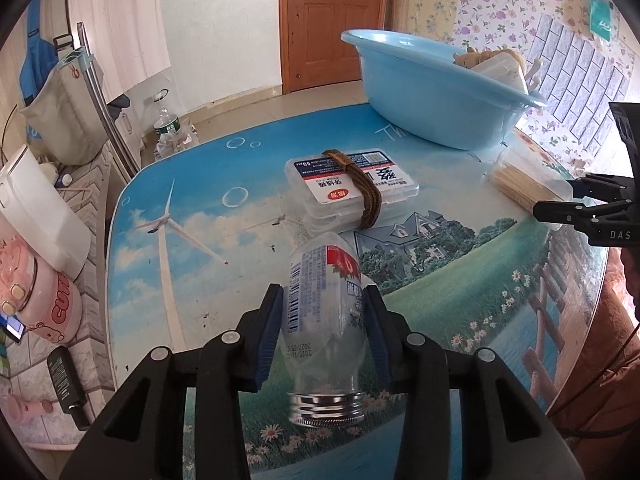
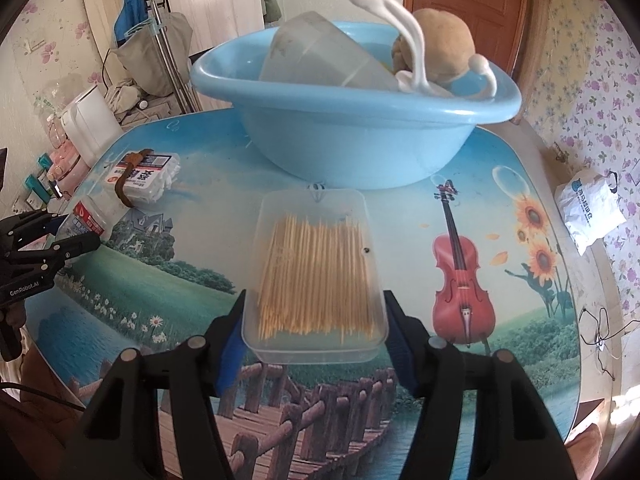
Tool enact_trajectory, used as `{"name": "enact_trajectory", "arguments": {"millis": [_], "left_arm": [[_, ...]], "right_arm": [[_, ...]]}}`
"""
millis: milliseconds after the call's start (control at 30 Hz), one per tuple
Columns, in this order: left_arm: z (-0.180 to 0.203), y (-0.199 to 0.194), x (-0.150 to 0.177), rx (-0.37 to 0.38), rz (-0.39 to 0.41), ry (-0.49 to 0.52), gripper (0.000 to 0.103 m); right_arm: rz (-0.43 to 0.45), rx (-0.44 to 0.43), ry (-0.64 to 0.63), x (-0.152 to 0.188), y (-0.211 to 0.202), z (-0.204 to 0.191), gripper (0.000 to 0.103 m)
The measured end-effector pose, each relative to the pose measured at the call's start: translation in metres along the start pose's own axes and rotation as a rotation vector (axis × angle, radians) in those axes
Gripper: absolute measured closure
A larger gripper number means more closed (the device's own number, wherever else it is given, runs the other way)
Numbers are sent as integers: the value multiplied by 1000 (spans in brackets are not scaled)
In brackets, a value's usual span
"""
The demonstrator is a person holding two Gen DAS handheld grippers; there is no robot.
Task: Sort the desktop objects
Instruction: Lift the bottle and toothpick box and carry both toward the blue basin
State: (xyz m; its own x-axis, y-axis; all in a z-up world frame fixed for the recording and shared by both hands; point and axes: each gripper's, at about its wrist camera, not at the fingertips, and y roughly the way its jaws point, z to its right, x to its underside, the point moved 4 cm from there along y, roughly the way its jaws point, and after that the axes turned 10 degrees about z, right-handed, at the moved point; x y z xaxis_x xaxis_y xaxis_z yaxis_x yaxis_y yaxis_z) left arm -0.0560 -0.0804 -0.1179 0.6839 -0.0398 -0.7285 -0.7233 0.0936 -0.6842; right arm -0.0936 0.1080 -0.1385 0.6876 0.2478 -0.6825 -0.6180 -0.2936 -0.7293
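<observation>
Sorting is partly done. The blue basin (image 2: 352, 120) at the table's (image 2: 520, 208) far edge already holds three items: one translucent container (image 2: 320, 60), one brown plush toy (image 2: 440, 48) and one white hanger-like piece (image 2: 408, 40). Three items remain outside it. The left gripper (image 1: 324, 332) is clenched on one empty clear bottle (image 1: 324, 320) at the near edge. The right gripper (image 2: 316, 332) clasps one open tray of toothpicks (image 2: 316, 276). One floss-pick box (image 1: 348, 184), with a brown strap (image 1: 360, 184) across it, lies untouched mid-table.
</observation>
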Motion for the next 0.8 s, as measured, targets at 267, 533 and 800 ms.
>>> {"name": "enact_trajectory", "arguments": {"millis": [267, 533, 800], "left_arm": [[4, -21, -13, 3, 40, -30, 64], [14, -33, -22, 16, 69, -16, 64], [23, -40, -30, 23, 80, 10, 65]], "right_arm": [[40, -63, -74, -7, -15, -19, 43], [101, -115, -113, -18, -34, -32, 43], [140, -150, -91, -29, -47, -35, 43]]}}
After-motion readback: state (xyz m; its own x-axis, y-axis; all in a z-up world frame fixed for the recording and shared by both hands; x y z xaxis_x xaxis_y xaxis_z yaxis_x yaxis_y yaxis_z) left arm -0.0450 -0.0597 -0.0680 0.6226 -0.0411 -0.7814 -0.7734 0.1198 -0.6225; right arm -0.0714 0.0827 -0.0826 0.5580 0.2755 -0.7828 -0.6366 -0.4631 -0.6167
